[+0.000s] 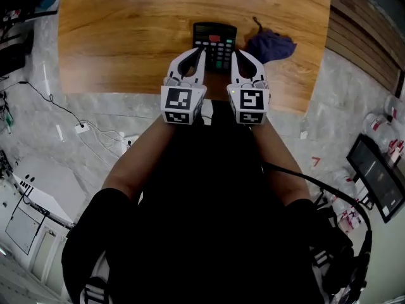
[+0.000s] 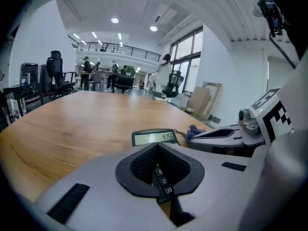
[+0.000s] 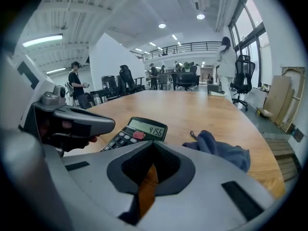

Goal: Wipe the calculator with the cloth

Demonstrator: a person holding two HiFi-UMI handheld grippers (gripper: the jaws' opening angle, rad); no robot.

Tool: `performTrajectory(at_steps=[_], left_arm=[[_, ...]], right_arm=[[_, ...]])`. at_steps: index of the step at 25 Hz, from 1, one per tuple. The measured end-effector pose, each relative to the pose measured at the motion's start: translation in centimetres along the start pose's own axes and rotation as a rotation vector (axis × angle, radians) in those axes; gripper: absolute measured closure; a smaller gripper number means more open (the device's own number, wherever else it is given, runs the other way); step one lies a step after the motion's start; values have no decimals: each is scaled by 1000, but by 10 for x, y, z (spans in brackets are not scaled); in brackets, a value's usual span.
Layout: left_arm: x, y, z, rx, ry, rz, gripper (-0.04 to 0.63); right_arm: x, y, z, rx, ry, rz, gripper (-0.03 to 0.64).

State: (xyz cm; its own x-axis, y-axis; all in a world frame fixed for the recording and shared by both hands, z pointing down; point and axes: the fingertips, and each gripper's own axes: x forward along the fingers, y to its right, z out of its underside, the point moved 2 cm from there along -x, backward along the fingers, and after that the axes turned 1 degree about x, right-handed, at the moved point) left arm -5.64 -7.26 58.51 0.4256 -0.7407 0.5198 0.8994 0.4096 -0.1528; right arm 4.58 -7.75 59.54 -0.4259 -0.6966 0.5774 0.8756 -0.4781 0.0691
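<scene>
Right now we are holding the left tool [image 1: 202, 50] and the right tool [image 1: 234, 53] side by side over the near edge of the worktop [image 1: 120, 37], each with its jaws pressed together on nothing. Just beyond their tips the calculator [image 1: 215, 42] is lying flat, and the cloth [image 1: 271, 46] is sitting crumpled just beside it, nearer the right edge. We are judging the wiping as not begun: the cloth needs picking up, then the calculator needs wiping.
</scene>
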Motion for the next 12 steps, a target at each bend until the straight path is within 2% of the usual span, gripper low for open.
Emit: performTrajectory(at_steps=[3, 6, 12], left_arm=[[4, -8, 8, -23, -24, 13, 589], [5, -11, 9, -46, -17, 47, 588], [4, -12, 17, -89, -56, 140, 447]], right_arm=[[10, -6, 6, -20, -38, 6, 601], [16, -6, 15, 11, -79, 19, 601], [19, -5, 22, 16, -97, 38, 601]])
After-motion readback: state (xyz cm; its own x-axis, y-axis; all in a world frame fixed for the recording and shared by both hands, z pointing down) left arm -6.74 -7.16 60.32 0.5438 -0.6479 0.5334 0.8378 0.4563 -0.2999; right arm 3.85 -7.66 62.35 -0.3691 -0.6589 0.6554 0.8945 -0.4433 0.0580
